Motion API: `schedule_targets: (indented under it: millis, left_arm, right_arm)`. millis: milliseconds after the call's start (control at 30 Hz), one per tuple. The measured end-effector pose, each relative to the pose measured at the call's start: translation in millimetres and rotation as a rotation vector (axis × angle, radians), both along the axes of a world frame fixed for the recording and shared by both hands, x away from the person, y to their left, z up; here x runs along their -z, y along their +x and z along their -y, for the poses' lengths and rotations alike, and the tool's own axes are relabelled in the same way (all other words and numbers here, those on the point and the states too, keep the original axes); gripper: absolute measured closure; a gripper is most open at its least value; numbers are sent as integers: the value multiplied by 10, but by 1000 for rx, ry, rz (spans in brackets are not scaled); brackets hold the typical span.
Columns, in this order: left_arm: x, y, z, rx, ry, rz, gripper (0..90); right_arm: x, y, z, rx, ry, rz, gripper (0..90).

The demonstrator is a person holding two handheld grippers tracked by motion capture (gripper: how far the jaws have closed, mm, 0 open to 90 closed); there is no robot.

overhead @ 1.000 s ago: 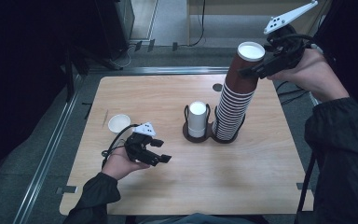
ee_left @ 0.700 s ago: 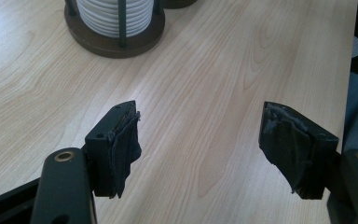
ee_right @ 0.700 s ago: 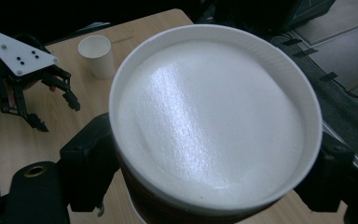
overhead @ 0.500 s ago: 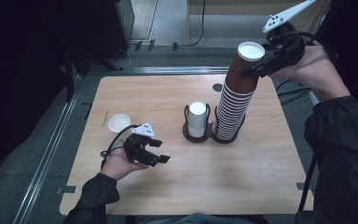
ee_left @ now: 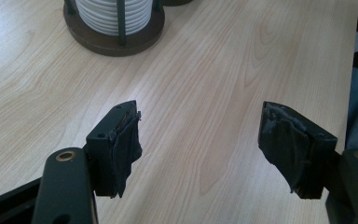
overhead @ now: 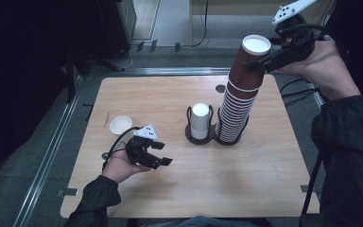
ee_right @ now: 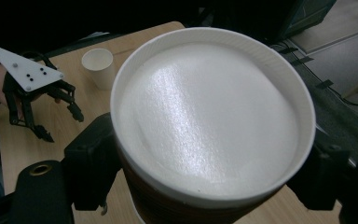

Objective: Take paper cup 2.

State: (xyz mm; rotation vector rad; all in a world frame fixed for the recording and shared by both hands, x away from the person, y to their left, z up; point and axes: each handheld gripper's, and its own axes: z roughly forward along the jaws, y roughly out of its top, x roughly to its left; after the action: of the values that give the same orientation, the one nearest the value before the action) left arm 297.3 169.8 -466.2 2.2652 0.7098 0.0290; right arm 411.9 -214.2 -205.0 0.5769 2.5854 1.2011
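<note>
A tall stack of brown paper cups (overhead: pixel 235 111) stands in a dark round holder (overhead: pixel 229 140) right of the table's centre. My right gripper (overhead: pixel 260 63) is shut on the top brown cup (overhead: pixel 251 66), just under its white rim (ee_right: pixel 214 116), with a black jaw on either side of it. My left gripper (overhead: pixel 164 152) rests low over the wood near the front left. Its jaws (ee_left: pixel 205 149) stand open with bare table between them. A short stack of white cups (overhead: pixel 200 119) fills the twin holder beside the brown stack.
A single white cup (overhead: pixel 120 125) stands on the wooden table (overhead: pixel 264 179) behind the left hand and shows too in the right gripper view (ee_right: pixel 98 65). The holder base (ee_left: pixel 116 28) lies ahead of the left jaws. Cables hang off the table's right edge.
The right gripper and the top brown cup have shifted slightly upward. The left gripper has stayed where it was.
</note>
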Motion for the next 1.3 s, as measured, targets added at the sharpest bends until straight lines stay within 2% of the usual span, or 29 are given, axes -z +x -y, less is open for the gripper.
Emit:
schedule_targets:
  millis: [267, 367, 467, 633, 667, 800, 900, 1067, 1133, 1300]
  left_arm:
    - [8, -5, 2, 3, 1, -2, 287]
    - [8, -5, -2, 6, 5, -2, 287]
    - [9, -3, -3, 7, 7, -3, 287]
    - [21, -6, 15, 11, 14, -5, 287]
    - [22, -6, 16, 13, 15, -5, 287]
    - [18, 1, -2, 16, -4, -17, 284]
    - [12, 6, -13, -2, -12, -25, 276]
    - [13, 18, -14, -9, -9, -28, 257]
    - [-2, 25, -25, -23, -26, -27, 219]
    - [-37, 36, -57, -36, -61, -26, 210]
  right_arm:
    - [-183, -18, -7, 9, -4, -12, 214]
    - [-303, -52, -15, 10, -2, 3, 214]
    - [-355, -67, -21, 16, 2, 11, 214]
    - [-559, -150, -72, 24, -14, 47, 214]
    - [-559, -150, -72, 24, -14, 47, 214]
    - [-661, -202, -55, 23, -2, 59, 214]
    - [-728, -226, -30, 19, 22, 50, 215]
    - [-796, -310, -31, -29, 65, 23, 215]
    - [-787, -358, -60, -46, 47, 30, 214]
    - [-720, -483, -166, -103, 29, 13, 214]
